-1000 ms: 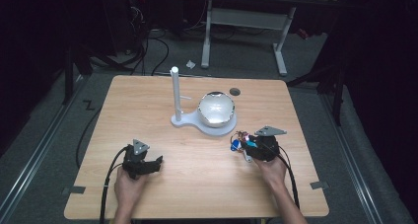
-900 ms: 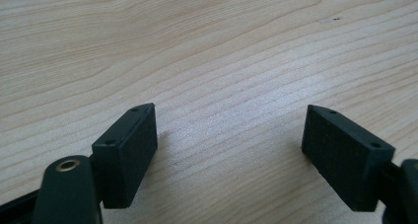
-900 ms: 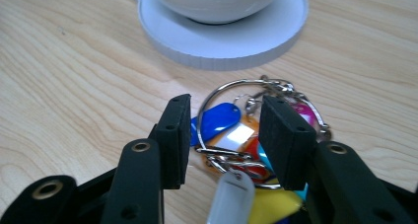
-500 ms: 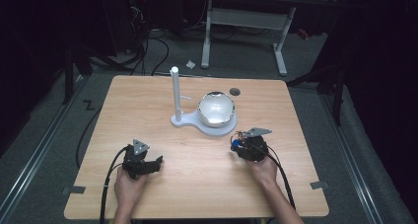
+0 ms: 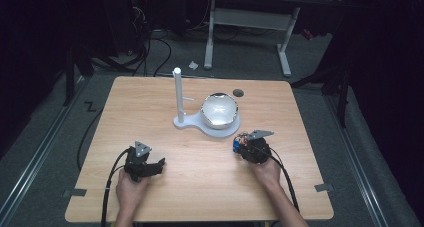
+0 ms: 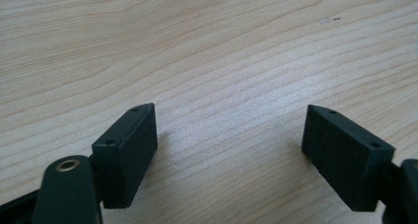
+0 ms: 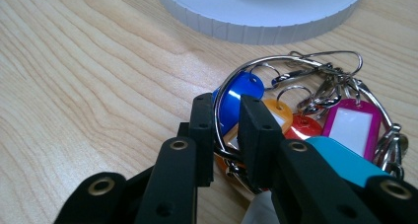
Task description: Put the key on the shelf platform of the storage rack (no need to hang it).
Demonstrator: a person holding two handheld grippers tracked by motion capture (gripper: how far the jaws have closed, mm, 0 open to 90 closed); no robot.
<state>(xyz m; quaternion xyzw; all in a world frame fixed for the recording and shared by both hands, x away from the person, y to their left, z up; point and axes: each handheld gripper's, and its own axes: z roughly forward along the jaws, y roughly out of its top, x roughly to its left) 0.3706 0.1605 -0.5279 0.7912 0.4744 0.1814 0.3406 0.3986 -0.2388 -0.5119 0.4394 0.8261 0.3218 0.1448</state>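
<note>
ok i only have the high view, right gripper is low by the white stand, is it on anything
Observer: Yes. The right gripper has just been closing, with the metal ring of a key bunch between its jaws.
Operator: what hangs on the ring
Observer: Plastic tags: blue, orange, red, pink.
Operator: and the left one
Observer: The left gripper is open, with bare table between its jaws.
</note>
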